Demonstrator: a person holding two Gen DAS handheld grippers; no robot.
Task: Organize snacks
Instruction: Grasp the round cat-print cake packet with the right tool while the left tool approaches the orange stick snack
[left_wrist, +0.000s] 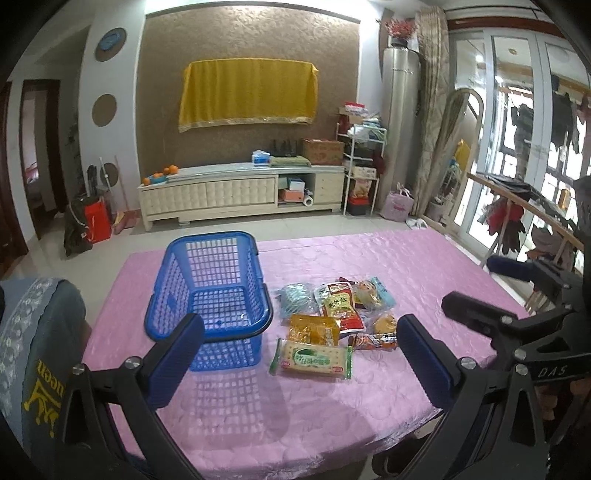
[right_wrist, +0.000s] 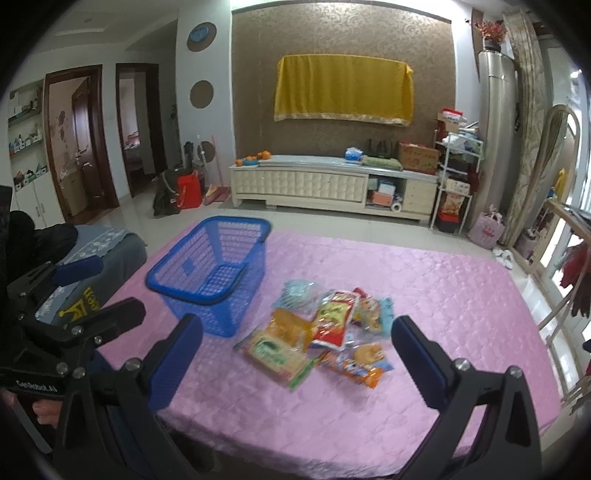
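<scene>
The left gripper (left_wrist: 299, 347) and right gripper (right_wrist: 295, 343) hover over the pink tablecloth (left_wrist: 424, 273), jaws spread wide and holding nothing. Beyond them, the snack packets (left_wrist: 332, 317) lie heaped just beside the empty blue basket (left_wrist: 177, 280).

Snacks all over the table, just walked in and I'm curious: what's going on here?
A person holds a left gripper and a right gripper, both open and empty above the pink table. The snack packets lie in a pile beside the empty blue basket. No packet is in it yet.
</scene>
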